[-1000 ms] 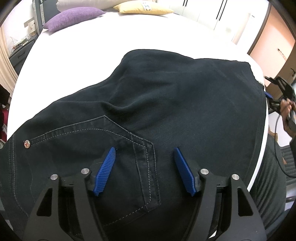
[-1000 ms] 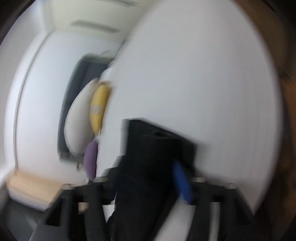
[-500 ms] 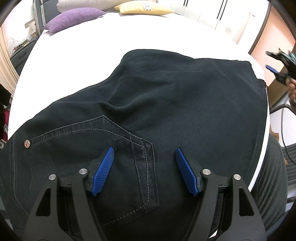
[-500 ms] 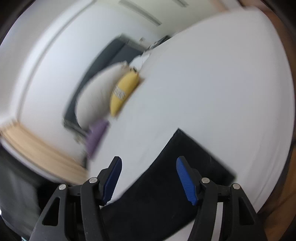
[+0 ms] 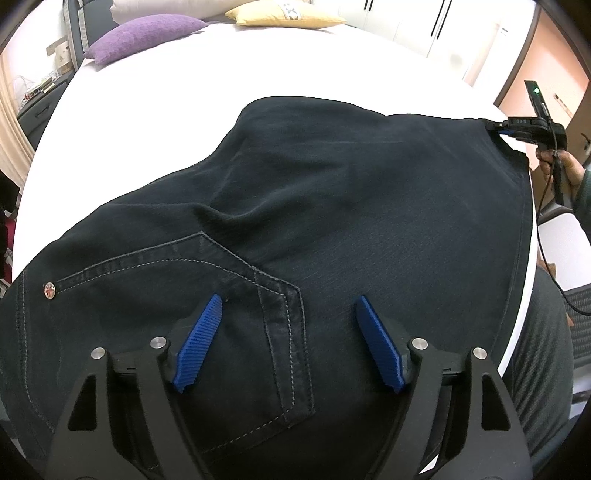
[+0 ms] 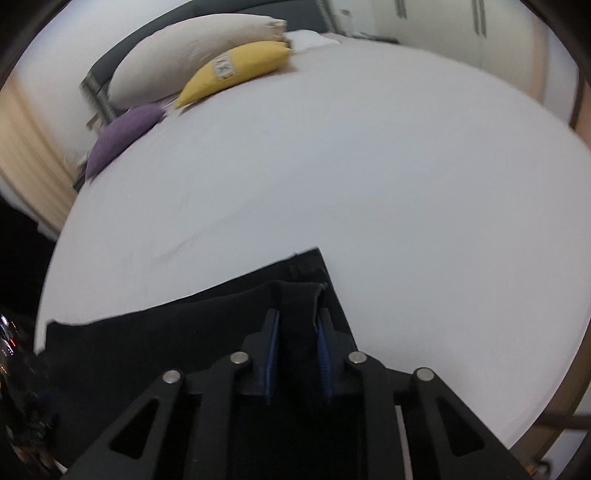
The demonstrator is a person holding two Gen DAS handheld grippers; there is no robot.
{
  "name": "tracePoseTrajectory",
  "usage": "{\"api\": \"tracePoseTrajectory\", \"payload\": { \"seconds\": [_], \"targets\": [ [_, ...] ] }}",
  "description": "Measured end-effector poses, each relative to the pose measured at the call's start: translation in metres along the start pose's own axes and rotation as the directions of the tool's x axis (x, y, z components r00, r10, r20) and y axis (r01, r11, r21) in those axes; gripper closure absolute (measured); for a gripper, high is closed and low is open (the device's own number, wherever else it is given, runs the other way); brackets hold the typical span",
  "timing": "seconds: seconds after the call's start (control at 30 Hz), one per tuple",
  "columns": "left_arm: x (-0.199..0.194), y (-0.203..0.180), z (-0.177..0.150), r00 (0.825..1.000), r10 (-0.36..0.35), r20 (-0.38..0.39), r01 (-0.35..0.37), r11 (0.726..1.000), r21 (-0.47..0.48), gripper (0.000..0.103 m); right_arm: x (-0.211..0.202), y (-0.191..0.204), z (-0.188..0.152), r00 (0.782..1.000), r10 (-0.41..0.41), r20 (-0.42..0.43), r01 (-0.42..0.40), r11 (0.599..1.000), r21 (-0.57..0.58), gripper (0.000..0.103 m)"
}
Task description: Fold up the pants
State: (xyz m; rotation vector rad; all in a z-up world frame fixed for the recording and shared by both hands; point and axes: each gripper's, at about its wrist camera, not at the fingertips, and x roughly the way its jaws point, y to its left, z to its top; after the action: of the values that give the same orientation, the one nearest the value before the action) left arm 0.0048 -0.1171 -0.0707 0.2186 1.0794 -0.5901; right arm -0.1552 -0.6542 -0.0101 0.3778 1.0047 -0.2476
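Black pants (image 5: pixel 351 206) lie spread on a white bed (image 5: pixel 184 92), back pocket and rivet nearest the left wrist camera. My left gripper (image 5: pixel 288 314) is open, hovering just above the pocket with nothing between its blue pads. My right gripper (image 6: pixel 297 325) is shut on the far corner of the pants (image 6: pixel 221 306), a fold of dark cloth pinched between its pads. The right gripper also shows in the left wrist view (image 5: pixel 496 127), at the pants' far right corner near the bed edge.
A purple pillow (image 5: pixel 144 37), a yellow pillow (image 5: pixel 284 14) and a white pillow (image 6: pixel 192 48) lie at the head of the bed. The bed's right edge (image 5: pixel 522 306) runs beside the pants. White wardrobe doors (image 5: pixel 424 26) stand beyond.
The right gripper swung in from the side, came down on the far corner of the pants and shut on it. The left gripper stayed open over the pocket.
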Motion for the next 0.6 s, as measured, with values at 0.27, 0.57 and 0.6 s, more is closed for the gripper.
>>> {"api": "tracePoseTrajectory", "payload": {
  "seconds": [0.27, 0.57, 0.6],
  "targets": [
    [0.002, -0.002, 0.001, 1.0, 0.007, 0.004, -0.008, 1.0, 0.004, 0.025, -0.006, -0.02, 0.01, 0.99, 0.013, 0.141, -0.028, 0.994, 0.103, 0.094],
    [0.003, -0.006, 0.0, 1.0, 0.017, 0.005, -0.017, 1.0, 0.008, 0.025, -0.045, -0.074, -0.038, 0.976, -0.199, 0.089, 0.156, 0.924, 0.35, 0.092],
    [0.003, -0.007, 0.001, 1.0, 0.018, 0.005, -0.018, 1.0, 0.006, 0.025, -0.059, -0.072, -0.042, 0.982, -0.138, 0.131, 0.081, 0.927, 0.367, 0.092]
  ]
}}
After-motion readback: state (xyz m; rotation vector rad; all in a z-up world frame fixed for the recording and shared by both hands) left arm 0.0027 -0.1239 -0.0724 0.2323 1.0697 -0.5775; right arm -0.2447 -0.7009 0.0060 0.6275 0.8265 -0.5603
